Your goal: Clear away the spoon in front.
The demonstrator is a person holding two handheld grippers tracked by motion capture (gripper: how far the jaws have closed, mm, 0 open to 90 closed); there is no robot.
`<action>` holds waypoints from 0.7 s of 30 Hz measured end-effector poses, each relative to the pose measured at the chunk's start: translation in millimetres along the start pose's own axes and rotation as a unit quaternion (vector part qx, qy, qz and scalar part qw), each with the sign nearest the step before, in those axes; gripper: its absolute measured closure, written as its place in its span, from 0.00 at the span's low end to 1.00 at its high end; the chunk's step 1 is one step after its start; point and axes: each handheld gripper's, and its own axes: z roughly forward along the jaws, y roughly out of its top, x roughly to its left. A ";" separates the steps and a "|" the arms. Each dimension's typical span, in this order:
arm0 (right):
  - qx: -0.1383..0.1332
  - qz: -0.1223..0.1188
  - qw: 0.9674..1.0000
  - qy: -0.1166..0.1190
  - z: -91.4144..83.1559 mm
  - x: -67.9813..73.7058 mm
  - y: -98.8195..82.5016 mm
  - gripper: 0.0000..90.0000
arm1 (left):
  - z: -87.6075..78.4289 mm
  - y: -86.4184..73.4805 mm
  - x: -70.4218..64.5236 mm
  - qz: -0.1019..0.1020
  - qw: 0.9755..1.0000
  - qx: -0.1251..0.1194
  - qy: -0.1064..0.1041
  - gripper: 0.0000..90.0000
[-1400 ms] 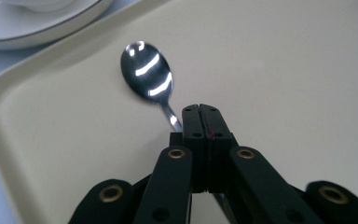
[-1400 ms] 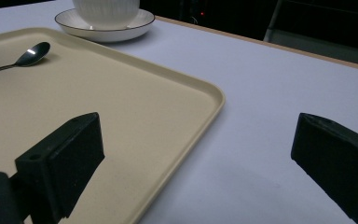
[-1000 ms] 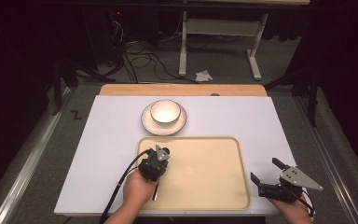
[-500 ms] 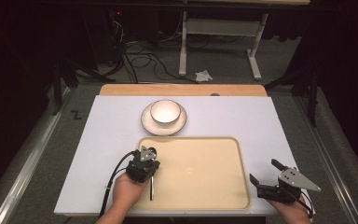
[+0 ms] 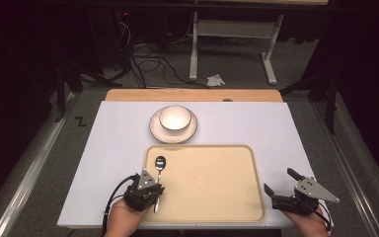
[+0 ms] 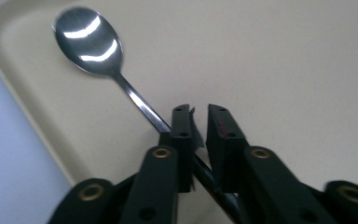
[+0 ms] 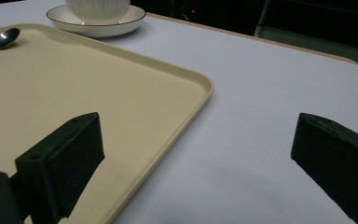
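Pulled back, left gripper [image 6: 199,121] fingers [image 6: 182,135] just opened around glossy steel spoon [image 6: 89,42].

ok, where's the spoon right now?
The spoon lies on the tray, by its left rim in the high view, handle between the left gripper's slightly parted jaws.

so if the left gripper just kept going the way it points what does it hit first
Probably the spoon: the left gripper points along the handle toward the bowl end lying on the tray. Its jaws have just been opening, handle between them.
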 end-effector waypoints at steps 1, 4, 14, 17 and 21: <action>0.001 0.003 1.000 -0.002 0.5 0.8 0.3 0.03 | -5.4 1.3 2.6 -0.001 1.000 -0.022 0.003 0.79; 0.001 0.000 1.000 0.001 2.1 1.4 0.9 0.03 | -21.9 0.5 15.2 0.004 0.997 -0.081 0.002 0.64; -0.022 0.005 1.000 -0.011 2.2 2.1 8.8 0.00 | -45.9 -14.4 48.0 -0.048 0.993 -0.091 0.058 0.00; -0.026 -0.001 1.000 -0.005 4.2 3.0 10.4 0.00 | -50.5 -13.8 46.5 -0.048 0.991 -0.102 0.069 0.00; -0.024 0.001 1.000 0.000 6.5 2.9 11.0 0.00 | -51.3 -15.1 45.1 -0.048 0.991 -0.100 0.072 0.00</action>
